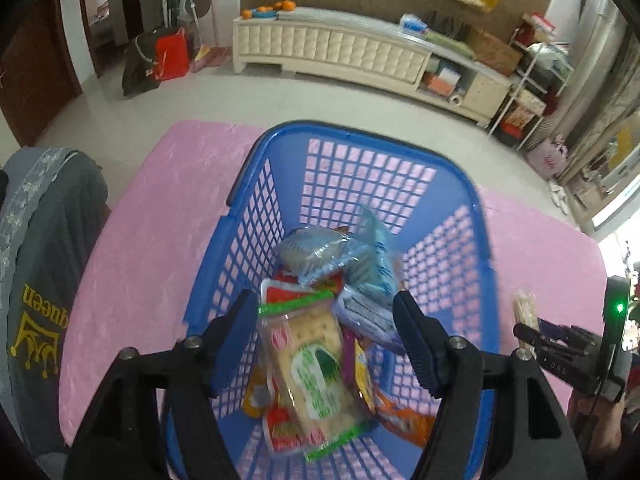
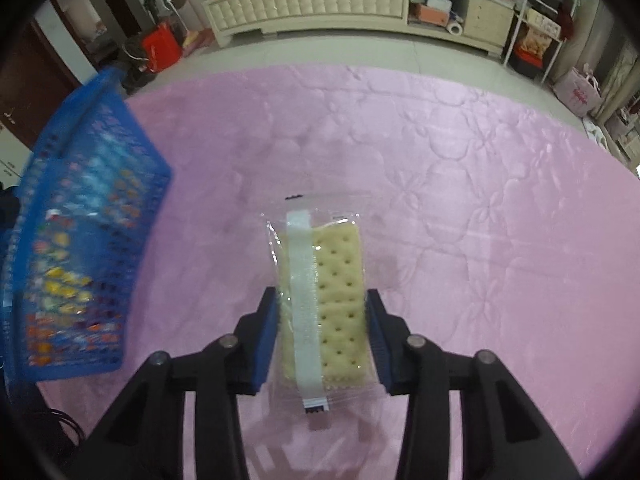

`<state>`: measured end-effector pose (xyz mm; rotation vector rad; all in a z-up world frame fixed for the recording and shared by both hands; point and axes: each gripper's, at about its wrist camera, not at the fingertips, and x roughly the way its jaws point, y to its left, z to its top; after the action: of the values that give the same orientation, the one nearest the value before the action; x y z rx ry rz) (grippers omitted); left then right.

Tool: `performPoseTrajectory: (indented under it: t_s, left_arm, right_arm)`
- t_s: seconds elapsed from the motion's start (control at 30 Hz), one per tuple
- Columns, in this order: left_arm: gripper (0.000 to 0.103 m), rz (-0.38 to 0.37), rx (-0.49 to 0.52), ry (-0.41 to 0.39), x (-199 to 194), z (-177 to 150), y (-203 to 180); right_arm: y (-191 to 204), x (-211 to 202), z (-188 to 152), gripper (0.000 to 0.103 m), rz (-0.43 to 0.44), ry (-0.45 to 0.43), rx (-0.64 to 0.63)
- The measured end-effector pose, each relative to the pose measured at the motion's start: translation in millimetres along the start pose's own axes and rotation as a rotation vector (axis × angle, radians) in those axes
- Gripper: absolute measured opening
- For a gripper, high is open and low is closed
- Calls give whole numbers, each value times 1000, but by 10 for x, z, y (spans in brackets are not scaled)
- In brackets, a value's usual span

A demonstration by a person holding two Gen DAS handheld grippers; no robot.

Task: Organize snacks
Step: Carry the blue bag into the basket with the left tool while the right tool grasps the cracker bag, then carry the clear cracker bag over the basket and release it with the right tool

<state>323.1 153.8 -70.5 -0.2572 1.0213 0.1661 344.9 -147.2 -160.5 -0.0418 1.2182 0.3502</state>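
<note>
A blue plastic basket [image 1: 478, 200] stands on the pink quilted cover [image 1: 160, 208] and holds several snack packs, among them a green-labelled cracker pack [image 1: 316, 364] and pale blue packs [image 1: 320, 252]. My left gripper [image 1: 326, 312] is open over the basket, with the green cracker pack lying loose below its jaws. My right gripper [image 2: 322, 308] is shut on a clear cracker pack [image 2: 332, 292] with a white strip, held above the cover. The basket shows blurred at the left of the right wrist view [image 2: 80, 220]. The right gripper also appears in the left wrist view [image 1: 524, 320].
A grey garment with gold print [image 1: 44, 280] lies at the left of the cover. Beyond the bed are a tiled floor, a long white cabinet [image 1: 340, 48], a red bag [image 1: 172, 56] and shelves with clutter [image 1: 536, 80] at the right.
</note>
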Motion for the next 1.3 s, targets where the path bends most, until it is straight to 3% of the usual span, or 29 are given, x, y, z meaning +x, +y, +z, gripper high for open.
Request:
performPoseTrajectory:
  t_s: [0.4,0.67,1.03,1.3]
  left_arm:
    - [68,-47,64,-103,-733,-428,30]
    - [68,-32,75,-184,-1044,-529,230]
    - [68,3,60,-180,-815,-401,602]
    - [68,-1,59,-167,-605,-365,743]
  right_arm:
    - [506,-1028,-124,47,5,-143,-97]
    - [1093,-1315,44,47,54,-195,-177]
    - [1832,-929,345,47,106,-146,-292]
    - [2189,-433,454,47,65,-64,-345]
